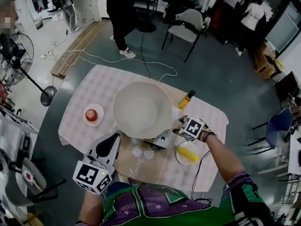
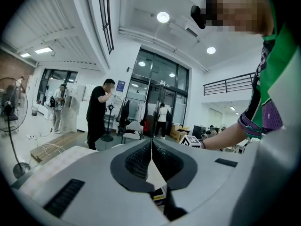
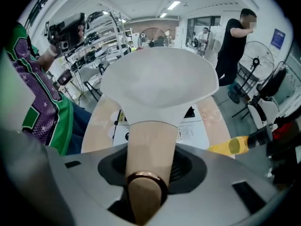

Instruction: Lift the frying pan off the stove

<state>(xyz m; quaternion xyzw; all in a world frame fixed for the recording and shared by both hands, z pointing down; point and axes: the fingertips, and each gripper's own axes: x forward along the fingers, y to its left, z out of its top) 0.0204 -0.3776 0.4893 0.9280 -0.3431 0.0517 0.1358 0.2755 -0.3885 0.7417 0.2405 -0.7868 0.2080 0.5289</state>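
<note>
Frying pan: the cream frying pan (image 1: 142,109) sits mid-desk over the white stove (image 3: 193,133). Whether its base has left the stove cannot be told.
Axis: its long line runs from the bowl back along the wooden handle (image 3: 150,149) toward the person's right side. The bowl lies away from them, with its mouth up and about level.
Right tongs: the right tongs (image 3: 150,160) are clamped across the handle, well back from the bowl.
Left tongs: the left tongs (image 2: 151,149) are pressed together with nothing between them. They are held low at the near-left edge of the desk (image 1: 94,91), taking no load.
Risk, tipping: with one grip far out on the handle, the wide bowl's weight may turn the handle in the pads, so the far rim could dip.
Risk, slipping: the handle looks smooth and rounded, so a quick lift could let it slide.
Risk, neighbours: the yellow bottle (image 1: 186,99) stands just beside the pan's right rim, and a plate (image 1: 92,114) lies near its left. A sideways swing could knock either.
</note>
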